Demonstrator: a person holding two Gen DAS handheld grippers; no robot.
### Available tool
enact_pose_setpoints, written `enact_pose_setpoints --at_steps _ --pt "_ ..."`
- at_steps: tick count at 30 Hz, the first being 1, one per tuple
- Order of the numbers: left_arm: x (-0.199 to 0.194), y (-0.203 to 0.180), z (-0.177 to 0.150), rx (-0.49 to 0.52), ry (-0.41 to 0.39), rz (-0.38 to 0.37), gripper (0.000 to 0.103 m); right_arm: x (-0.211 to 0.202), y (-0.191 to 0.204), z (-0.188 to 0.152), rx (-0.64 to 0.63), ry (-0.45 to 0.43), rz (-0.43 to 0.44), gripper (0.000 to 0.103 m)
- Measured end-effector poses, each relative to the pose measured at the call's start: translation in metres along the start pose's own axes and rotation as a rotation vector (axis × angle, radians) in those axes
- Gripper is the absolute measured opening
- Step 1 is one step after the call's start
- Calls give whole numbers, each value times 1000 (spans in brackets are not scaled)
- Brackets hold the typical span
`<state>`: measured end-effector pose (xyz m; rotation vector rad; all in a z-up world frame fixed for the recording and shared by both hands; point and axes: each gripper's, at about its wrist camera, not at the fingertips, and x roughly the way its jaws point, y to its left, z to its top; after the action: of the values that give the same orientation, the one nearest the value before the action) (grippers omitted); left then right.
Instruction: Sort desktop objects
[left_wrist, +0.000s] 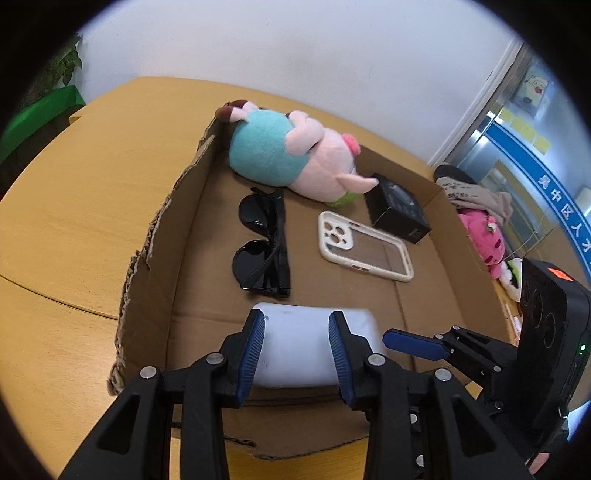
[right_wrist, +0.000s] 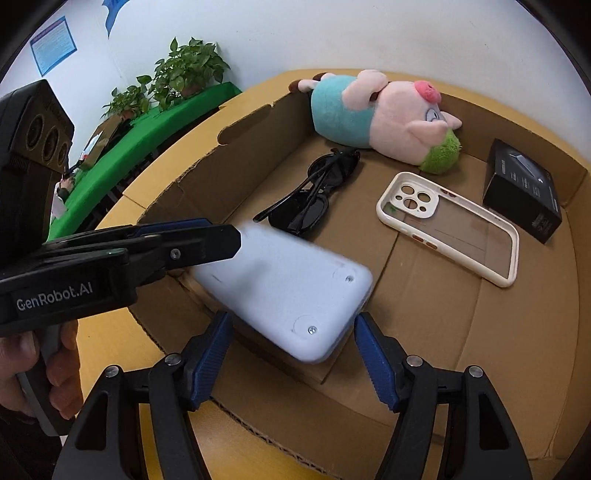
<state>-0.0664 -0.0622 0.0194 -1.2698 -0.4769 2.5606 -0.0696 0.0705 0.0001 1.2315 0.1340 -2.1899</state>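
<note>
- White device (left_wrist: 299, 347): pale, flat, rounded slab held over the near end of the cardboard box (left_wrist: 155, 266). Long axis runs from the left gripper's fingers toward the right gripper's; screw-marked underside faces the right wrist camera.
- Left gripper (left_wrist: 297, 350): fingers clenched on one end of the white device, blue pads (left_wrist: 255, 347) pressed to both its sides.
- Right gripper (right_wrist: 295, 354): fingers spread, released; the device's free end sits between them, apparently touching neither pad, though this cannot be told for sure.
- Judgement: left is the holder; a set-down goes straight ahead and down.
- Beyond the fingertips, on the box floor: sunglasses (left_wrist: 262, 243) ahead-left, phone case (left_wrist: 364, 245) ahead-right, black carton (left_wrist: 400, 206) farther right, plush pig (left_wrist: 295, 155) at the far wall.
- Obstruction: sunglasses lie nearest the device's path.
</note>
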Motion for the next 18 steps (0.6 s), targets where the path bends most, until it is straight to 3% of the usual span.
enact_pose_setpoints --at_steps 5,8,10,12,14,18 --pt "-21 -11 -5 12 -55 -1 38 -38 -7 -9 21 -85 -7 94" --pt "-40 -28 -14 62 -126 9 50 -65 -10 -25 27 -144 -50 97" --pt "-53 -43 -22 120 -182 19 65 -83 -11 -39 35 -185 -98 100" --pt "-63 -62 -32 182 -232 75 71 -98 -12 -50 67 -207 -122 103" --pt "-68 -78 -40 233 -265 116 74 -116 -11 -61 111 -244 -134 103" --pt "-74 -97 -48 262 -263 87 76 -145 -1 -76 105 -313 -190 103"
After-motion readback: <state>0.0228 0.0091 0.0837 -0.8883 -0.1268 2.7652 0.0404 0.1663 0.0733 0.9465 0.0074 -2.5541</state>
